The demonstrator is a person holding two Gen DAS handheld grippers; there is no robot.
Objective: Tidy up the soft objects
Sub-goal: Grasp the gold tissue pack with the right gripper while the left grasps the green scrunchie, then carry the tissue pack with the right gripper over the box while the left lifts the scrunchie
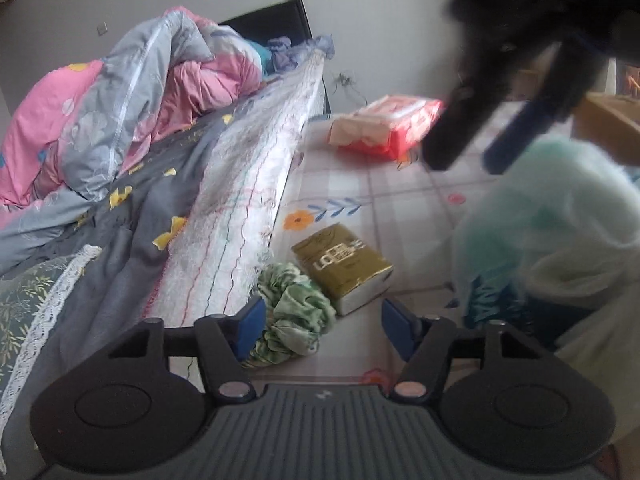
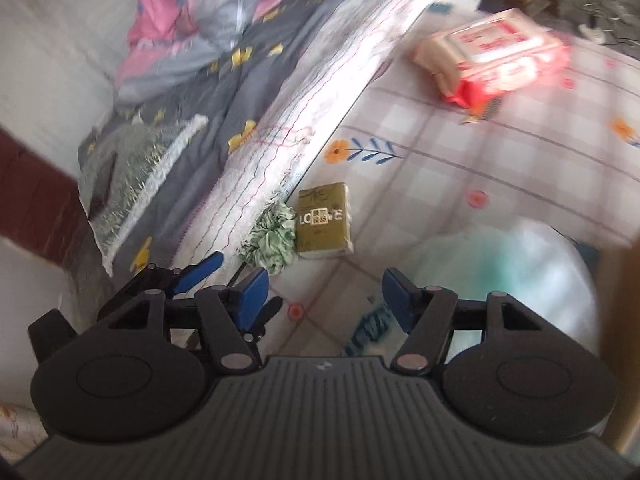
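Note:
A green-and-white scrunchie (image 1: pixel 294 314) lies on the checked floral tablecloth (image 1: pixel 384 200) against the bed's edge, touching a gold tissue pack (image 1: pixel 344 266). My left gripper (image 1: pixel 324 326) is open, low over the cloth, its left finger beside the scrunchie. My right gripper (image 2: pixel 322 296) is open and empty, above the cloth; it shows blurred in the left wrist view (image 1: pixel 468 152). A fluffy pale mint soft object (image 1: pixel 560 216) sits at the right, also in the right wrist view (image 2: pixel 500 280). The scrunchie (image 2: pixel 272 242) and gold pack (image 2: pixel 324 220) lie ahead of the right gripper. The left gripper (image 2: pixel 224 284) shows there too.
A red-and-white tissue pack (image 1: pixel 386 126) lies at the far side of the cloth. A bed with a grey sheet (image 1: pixel 132 236) and a pink-and-grey quilt (image 1: pixel 132 92) borders the left. A brown wooden edge (image 1: pixel 608 128) stands at the right.

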